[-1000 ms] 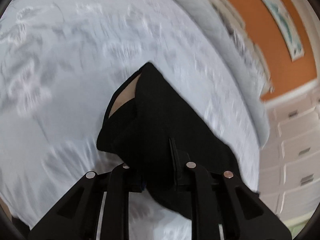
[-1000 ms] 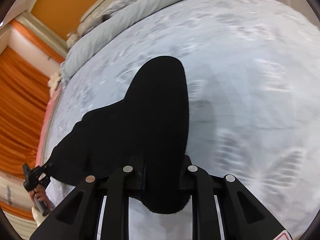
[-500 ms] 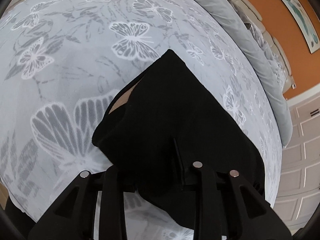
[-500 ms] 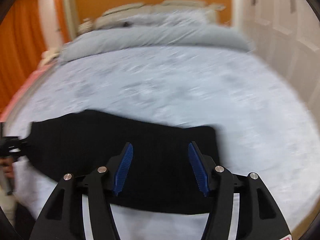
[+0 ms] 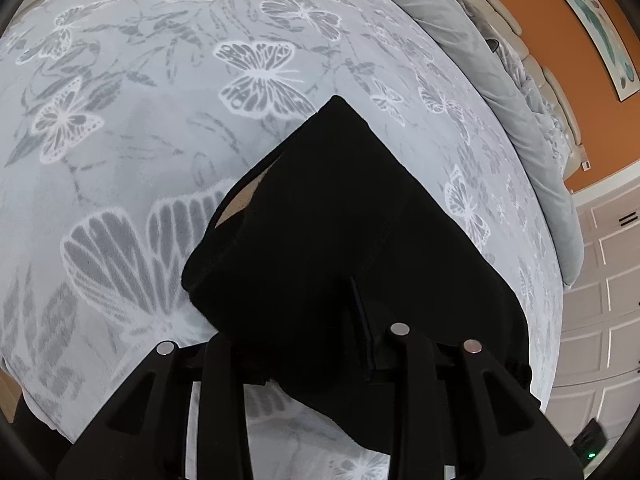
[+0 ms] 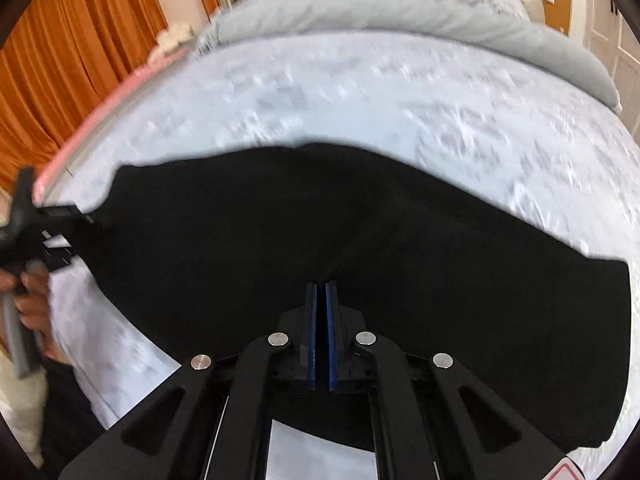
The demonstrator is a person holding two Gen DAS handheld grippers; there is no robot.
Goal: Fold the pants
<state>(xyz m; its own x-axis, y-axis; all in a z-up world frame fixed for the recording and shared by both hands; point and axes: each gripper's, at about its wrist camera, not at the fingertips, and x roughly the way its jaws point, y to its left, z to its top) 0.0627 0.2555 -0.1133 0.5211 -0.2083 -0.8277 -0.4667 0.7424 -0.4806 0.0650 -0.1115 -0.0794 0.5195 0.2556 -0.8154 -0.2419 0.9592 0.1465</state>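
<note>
1. One pair of black pants [image 6: 360, 248] lies spread on the butterfly-print bed [image 5: 120, 160], one end pinched in the left claw [image 5: 312, 356], whose fingers are closed on the cloth.
2. Soft, limp and light by the look of it; it will sag and drag, not hold shape.
3. Right claw [image 6: 320, 332] hovers over the middle with blue pads pressed together, gripping nothing visible.
4. Best holds: corners or hem edges, both layers together.
5. No containers show in either view.

Matt black cloth pants [image 5: 340, 240]; soft grey butterfly-print fabric bedspread [image 5: 132, 128] ahead of the jaws; matt black plastic left gripper [image 5: 304, 360] with shiny metal pins.
</note>
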